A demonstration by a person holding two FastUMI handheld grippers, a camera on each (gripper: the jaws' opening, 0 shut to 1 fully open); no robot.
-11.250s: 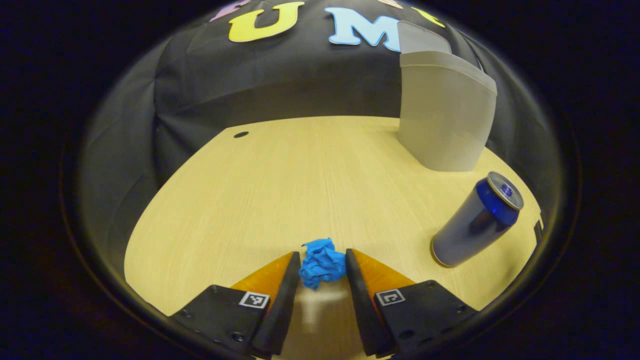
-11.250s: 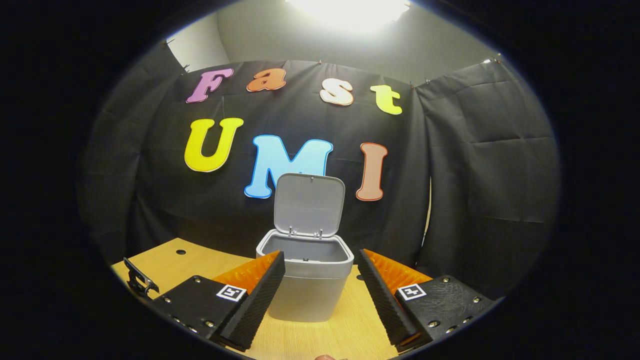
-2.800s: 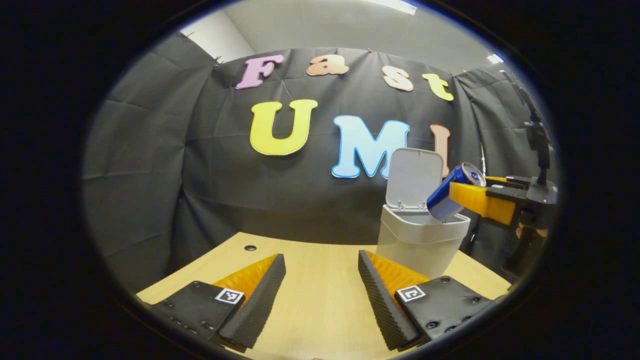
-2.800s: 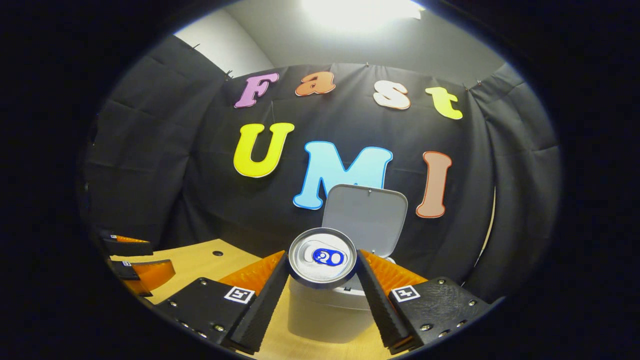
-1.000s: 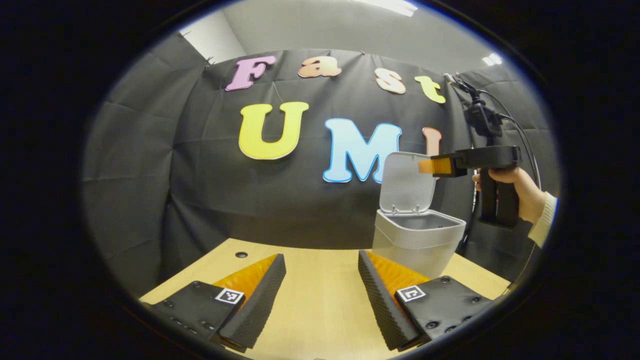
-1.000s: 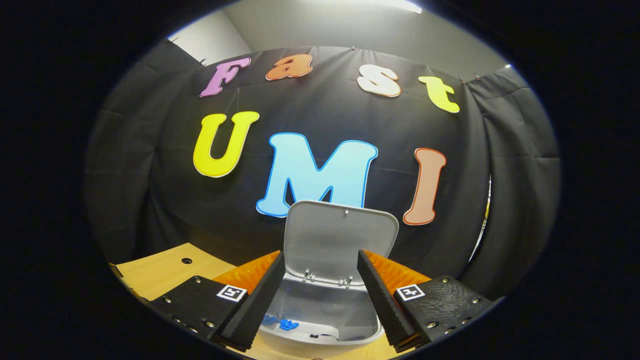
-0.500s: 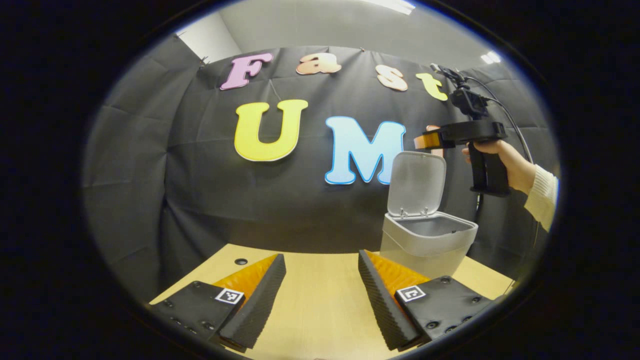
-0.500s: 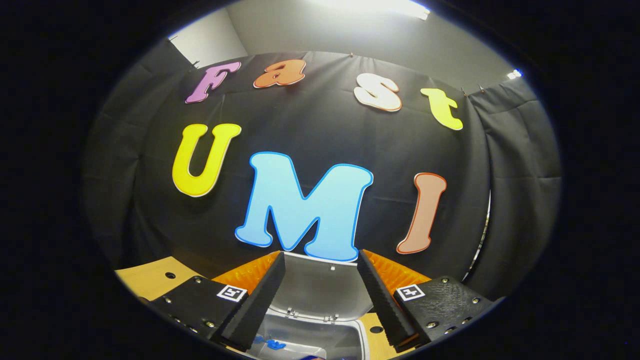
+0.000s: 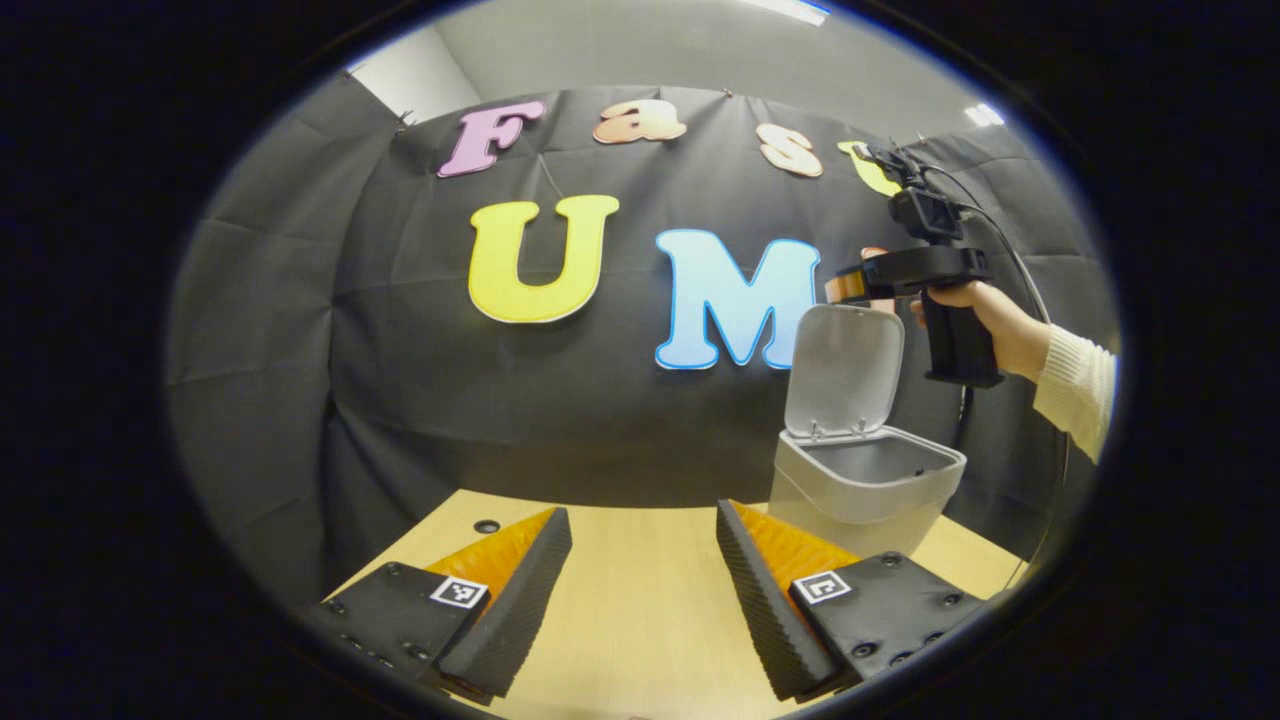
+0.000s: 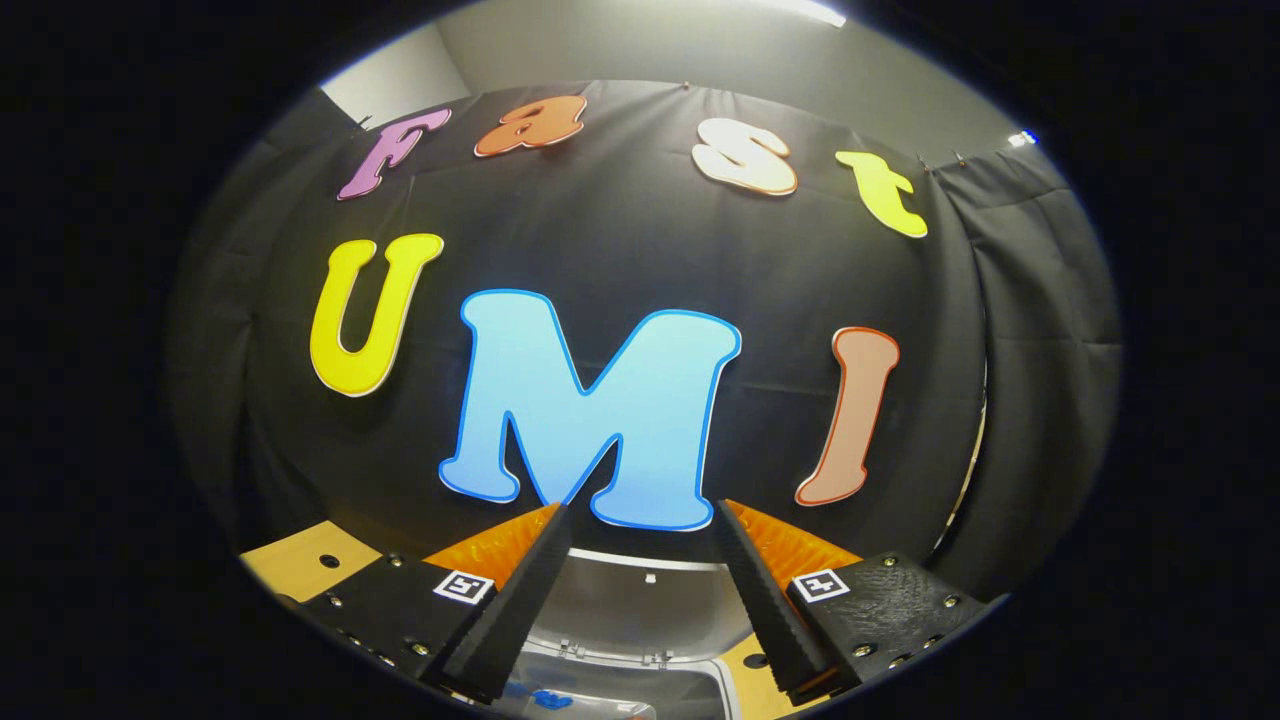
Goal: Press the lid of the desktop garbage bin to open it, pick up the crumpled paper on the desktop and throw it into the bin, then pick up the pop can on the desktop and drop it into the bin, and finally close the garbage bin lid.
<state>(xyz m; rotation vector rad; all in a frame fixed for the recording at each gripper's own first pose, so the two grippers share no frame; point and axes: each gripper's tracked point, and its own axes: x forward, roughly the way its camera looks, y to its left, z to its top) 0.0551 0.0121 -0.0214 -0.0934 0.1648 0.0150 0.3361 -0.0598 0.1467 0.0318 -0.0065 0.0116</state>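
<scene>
On the worktop (image 9: 640,610), far right: garbage bin (image 9: 865,495), grey, lid (image 9: 845,368) raised upright at its rear edge, mouth uncovered. Above the bin lid's top edge: right gripper (image 9: 845,287), held level by a hand (image 9: 985,315) in a pale sleeve (image 9: 1075,385); in the right gripper view its fingers (image 10: 500,625) stand apart with nothing between them, lid and bin mouth below. Inside the bin: crumpled paper (image 10: 545,697), blue, a scrap visible at the lower edge. Pop can: cannot tell its place. Left of the bin, low over the worktop: left gripper (image 9: 640,600), fingers spread, empty.
</scene>
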